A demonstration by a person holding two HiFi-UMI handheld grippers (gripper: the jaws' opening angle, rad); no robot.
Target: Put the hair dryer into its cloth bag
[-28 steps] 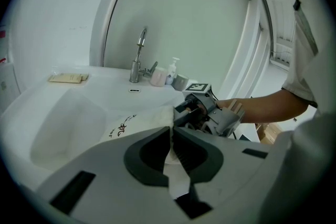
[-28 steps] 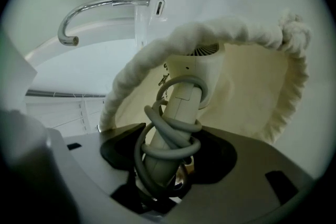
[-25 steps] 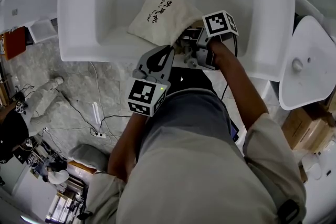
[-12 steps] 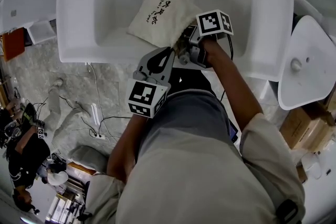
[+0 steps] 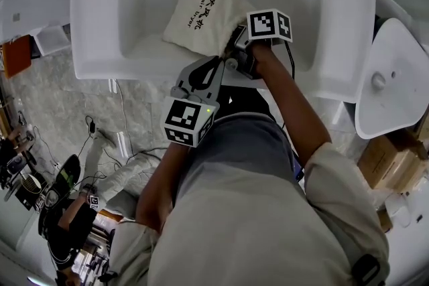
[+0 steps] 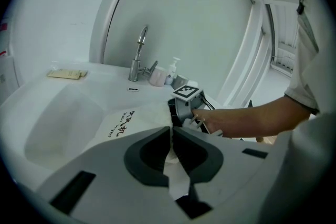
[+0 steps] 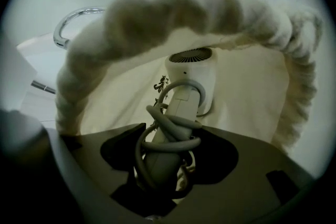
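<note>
I find my right gripper (image 7: 168,152) clamping the hair dryer (image 7: 191,68), long axis six-to-twelve o'clock, head at twelve inside the cloth bag (image 7: 252,92); left gripper (image 6: 171,150) pinches its rim.

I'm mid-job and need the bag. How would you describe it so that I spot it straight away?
Start at the big white sink; the bag lies in its basin. It is a cream cloth pouch with black lettering. The left gripper pinches its edge and the hair dryer pokes into its mouth, and it is the only cloth thing in the sink.
</note>
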